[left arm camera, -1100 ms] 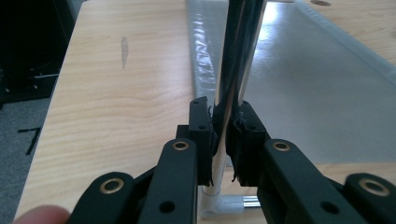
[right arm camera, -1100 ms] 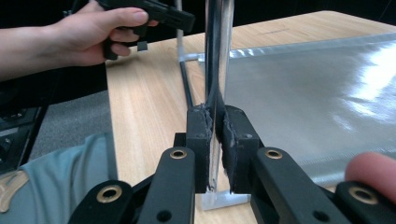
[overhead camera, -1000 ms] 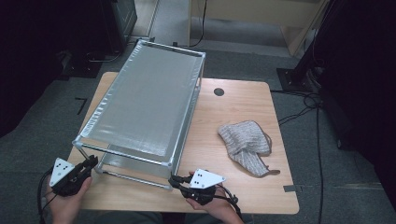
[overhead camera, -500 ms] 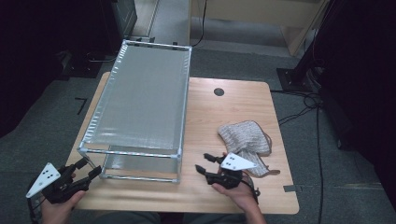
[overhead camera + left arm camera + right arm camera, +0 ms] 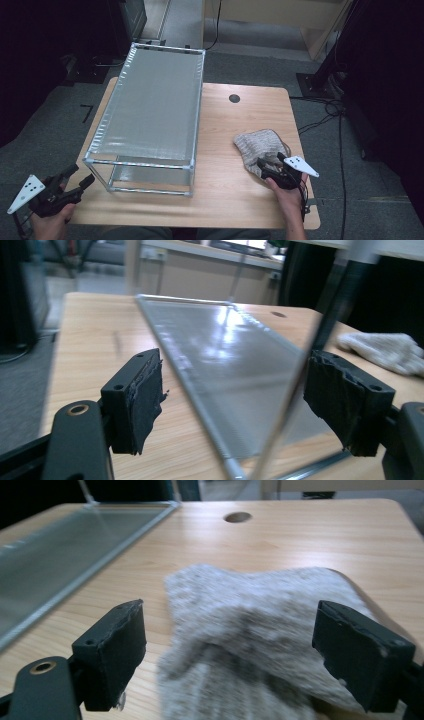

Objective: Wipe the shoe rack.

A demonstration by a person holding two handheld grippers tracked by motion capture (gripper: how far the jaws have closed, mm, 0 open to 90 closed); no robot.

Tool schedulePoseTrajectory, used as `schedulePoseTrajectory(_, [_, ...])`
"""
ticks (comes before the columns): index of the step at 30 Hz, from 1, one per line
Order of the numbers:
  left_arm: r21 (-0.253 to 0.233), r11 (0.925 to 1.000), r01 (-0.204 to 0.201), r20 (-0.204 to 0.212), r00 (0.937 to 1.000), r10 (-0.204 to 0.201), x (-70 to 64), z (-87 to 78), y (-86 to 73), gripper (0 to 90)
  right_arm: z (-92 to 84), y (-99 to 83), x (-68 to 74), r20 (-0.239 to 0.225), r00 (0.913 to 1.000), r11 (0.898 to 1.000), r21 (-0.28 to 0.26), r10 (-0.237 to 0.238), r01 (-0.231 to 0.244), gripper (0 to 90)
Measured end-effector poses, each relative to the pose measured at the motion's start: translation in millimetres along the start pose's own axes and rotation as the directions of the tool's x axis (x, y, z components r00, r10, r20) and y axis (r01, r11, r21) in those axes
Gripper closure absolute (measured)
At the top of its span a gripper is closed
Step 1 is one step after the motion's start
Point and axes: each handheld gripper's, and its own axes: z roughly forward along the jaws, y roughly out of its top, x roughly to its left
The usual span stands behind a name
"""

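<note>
A metal-tube rack [image 5: 150, 110] with silvery mesh shelves stands on the left half of the wooden table [image 5: 235, 200]. A grey knitted cloth [image 5: 257, 142] lies crumpled on the right. My left gripper [image 5: 79, 176] hovers off the table's near left corner, open, its jaws having just been opening. In the left gripper view the rack [image 5: 235, 350] has its blurred front post between the left gripper's [image 5: 235, 385] jaws, untouched. My right gripper [image 5: 266, 167] is at the cloth's near edge, jaws just opened. The cloth [image 5: 260, 610] lies between the right gripper's [image 5: 227, 625] pads, which do not press it.
A round cable hole [image 5: 234, 98] sits in the table behind the cloth. Bare wood lies between the rack and the cloth. Cables [image 5: 330, 117] trail over the grey floor to the right, and a pale wooden cabinet [image 5: 270, 20] stands beyond the table.
Both grippers let go of the rack's front lower corners and opened. The rack swung square to the table. The right gripper travelled right to the cloth; the left drew back slightly.
</note>
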Motion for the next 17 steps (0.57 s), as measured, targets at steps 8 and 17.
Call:
schedulePoseTrajectory(8, [0.076, 0.9971, 0.003, -0.072, 0.9974, 0.002, 5.8, 16.0, -4.0, 23.3, -0.7, -5.6, -7.4, 0.079, 0.9969, 1.000, 0.028, -0.007, 0.004, 11.0])
schedulePoseTrajectory(17, [0.082, 0.9965, 0.013, -0.083, 0.9966, -0.006, 6.0, 22.7, -3.5, 23.1, -3.8, -8.3, -9.1, 0.092, 0.9958, 1.000, 0.031, -0.003, 0.000, 11.0])
